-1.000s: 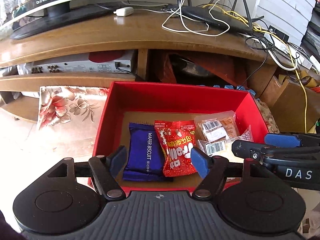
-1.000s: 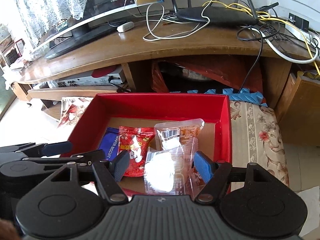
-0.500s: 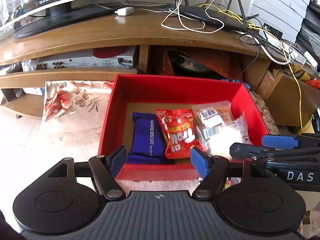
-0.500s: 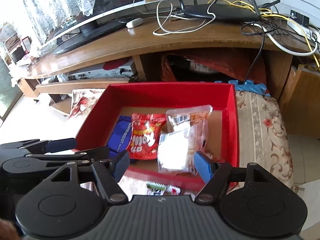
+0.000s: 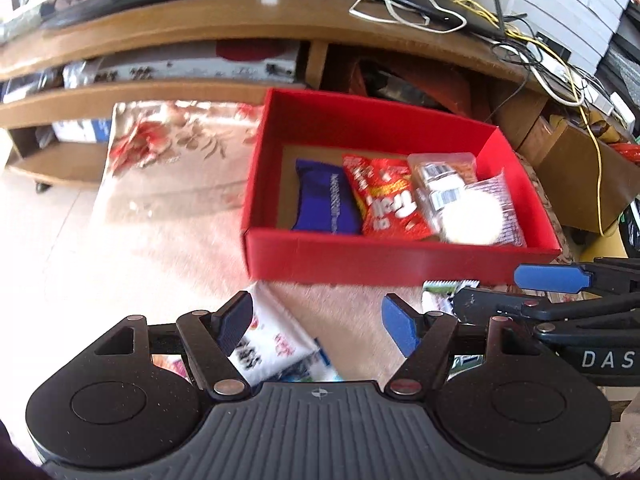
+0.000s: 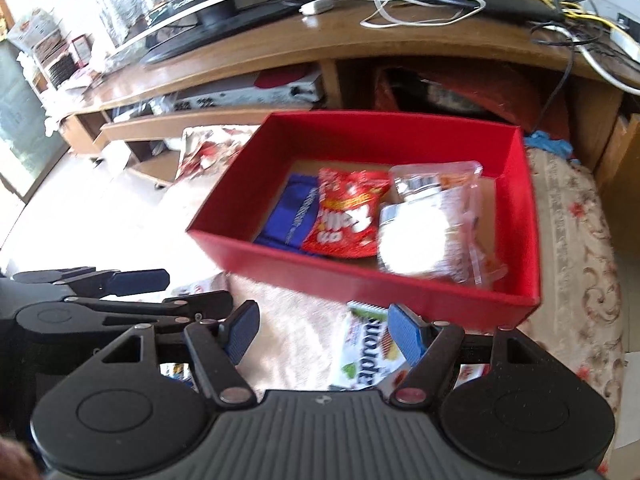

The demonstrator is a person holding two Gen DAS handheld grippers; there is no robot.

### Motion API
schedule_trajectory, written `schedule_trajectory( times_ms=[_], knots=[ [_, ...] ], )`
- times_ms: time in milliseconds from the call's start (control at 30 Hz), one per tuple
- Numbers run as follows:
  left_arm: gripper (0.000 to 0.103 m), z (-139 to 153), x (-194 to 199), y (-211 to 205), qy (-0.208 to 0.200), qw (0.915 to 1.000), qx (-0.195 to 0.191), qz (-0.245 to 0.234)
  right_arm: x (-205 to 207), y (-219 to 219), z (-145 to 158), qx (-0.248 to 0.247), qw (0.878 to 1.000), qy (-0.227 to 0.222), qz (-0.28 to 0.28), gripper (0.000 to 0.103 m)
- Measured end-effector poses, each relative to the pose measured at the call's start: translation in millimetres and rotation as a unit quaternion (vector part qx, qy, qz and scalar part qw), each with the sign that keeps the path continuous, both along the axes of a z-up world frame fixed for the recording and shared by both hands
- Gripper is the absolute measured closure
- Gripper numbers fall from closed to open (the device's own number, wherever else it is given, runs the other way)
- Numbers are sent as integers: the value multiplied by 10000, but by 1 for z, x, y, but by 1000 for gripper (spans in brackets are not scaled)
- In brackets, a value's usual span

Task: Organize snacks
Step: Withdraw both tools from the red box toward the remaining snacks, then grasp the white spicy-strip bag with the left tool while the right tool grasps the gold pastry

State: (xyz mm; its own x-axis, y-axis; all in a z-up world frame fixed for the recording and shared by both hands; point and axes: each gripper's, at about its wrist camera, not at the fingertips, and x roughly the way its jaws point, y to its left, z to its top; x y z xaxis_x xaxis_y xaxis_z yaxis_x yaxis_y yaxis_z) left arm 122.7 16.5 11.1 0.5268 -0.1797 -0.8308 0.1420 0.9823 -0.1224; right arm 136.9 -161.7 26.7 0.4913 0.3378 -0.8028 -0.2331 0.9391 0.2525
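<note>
- The left gripper [image 5: 318, 322] hangs just short of the red box, its blue-padded fingers spread wide with nothing between them.
- Under its left finger lies a white snack packet [image 5: 276, 344] on the cream floral mat [image 5: 168, 216], outside the box.
- The right gripper [image 6: 322, 330] is held alongside, likewise spread apart and gripping nothing.
- Between and just beyond its fingers lies a white and green snack packet [image 6: 366, 350] on the mat, close against the near wall of the box.
- The red box [image 6: 400, 292] sits on the mat in front of both grippers, open at the top.
- Inside it, side by side from left to right: a blue wafer biscuit packet [image 5: 324, 204], a red snack bag [image 5: 386, 200], and two clear packets [image 5: 460, 196], one overlapping the other, the nearer glaring white in the light.
- Behind the box stands a low wooden TV cabinet [image 5: 192, 28], with a router and tangled cables [image 5: 436, 0] on top.
</note>
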Motion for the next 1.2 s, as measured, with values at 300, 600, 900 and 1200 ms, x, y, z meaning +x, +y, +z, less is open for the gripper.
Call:
schedule_trajectory(
  times_ms=[300,600,900,1200],
  knots=[
    [18,-15,9,15,197,9996,77,-161,-3,14,-9,-90,9995,167,242,34],
    [14,-36,41,28,382,9965,301,-684,-3,23,-15,9,9987,320,390,34],
    [10,-52,38,41,768,9931,-18,-887,-4,28,-20,45,9977,483,476,34],
    [9,-51,3,29,934,9906,183,-977,-19,20,-12,169,9979,448,442,33]
  ],
)
